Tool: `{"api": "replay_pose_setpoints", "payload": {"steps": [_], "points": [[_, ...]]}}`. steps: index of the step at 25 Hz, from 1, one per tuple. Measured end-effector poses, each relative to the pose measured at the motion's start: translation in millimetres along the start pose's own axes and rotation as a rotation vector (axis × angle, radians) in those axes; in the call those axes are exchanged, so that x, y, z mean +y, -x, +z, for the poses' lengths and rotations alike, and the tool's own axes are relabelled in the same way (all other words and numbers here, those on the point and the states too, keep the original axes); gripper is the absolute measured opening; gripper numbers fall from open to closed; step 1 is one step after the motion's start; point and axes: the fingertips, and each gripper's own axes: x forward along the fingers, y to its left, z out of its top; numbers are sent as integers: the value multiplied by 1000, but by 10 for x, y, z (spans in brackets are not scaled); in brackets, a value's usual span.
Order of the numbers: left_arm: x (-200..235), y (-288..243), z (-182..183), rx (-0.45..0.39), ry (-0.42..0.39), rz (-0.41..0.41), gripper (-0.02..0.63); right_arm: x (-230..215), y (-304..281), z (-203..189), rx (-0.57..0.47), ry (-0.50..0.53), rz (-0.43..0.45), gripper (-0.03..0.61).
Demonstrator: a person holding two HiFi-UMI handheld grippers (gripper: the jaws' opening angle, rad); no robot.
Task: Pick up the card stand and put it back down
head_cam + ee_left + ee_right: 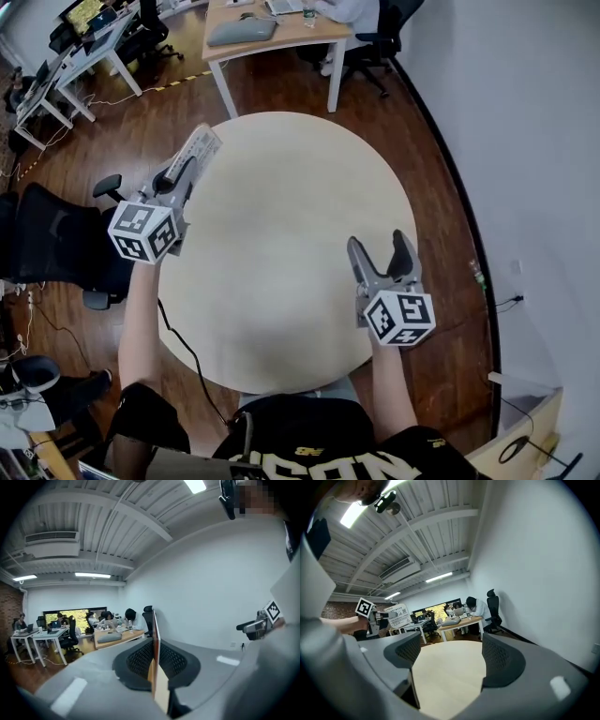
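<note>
The round counter [281, 262] fills the middle of my head view. My right tool [382, 255] hovers over the counter's right side with its jaws wide apart, and only the pale counter top shows between them. My left tool [185, 172] sits over the counter's left edge, its jaws pinched tight on the card stand [197, 147]. In the left gripper view I see the stand edge-on between the pads. From the right gripper view the stand appears to hang clear above the counter, so I judge the pick-up done and the put-down the step in hand. Next I need to bring the stand in from the counter's left edge and level its base. Then I lower it until it rests flat on the counter, and only after that spread the left jaws. I expect the right tool has no part in this.
</note>
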Motion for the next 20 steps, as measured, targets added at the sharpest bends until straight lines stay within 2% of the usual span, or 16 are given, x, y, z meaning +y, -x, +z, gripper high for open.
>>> {"api": "replay_pose_setpoints", "payload": {"steps": [4, 9, 14, 20], "points": [[-236, -551, 140, 12, -60, -133, 15, -184, 61, -33, 8, -14, -40, 413], [-771, -1174, 109, 22, -86, -375, 15, -327, 34, -115, 43, 0, -47, 413], [-1352, -1629, -133, 16, -31, -616, 15, -553, 64, -306, 70, -6, -87, 411], [-1813, -2158, -452, 64, -26, -791, 15, -743, 3, -533, 104, -23, -121, 411]]}}
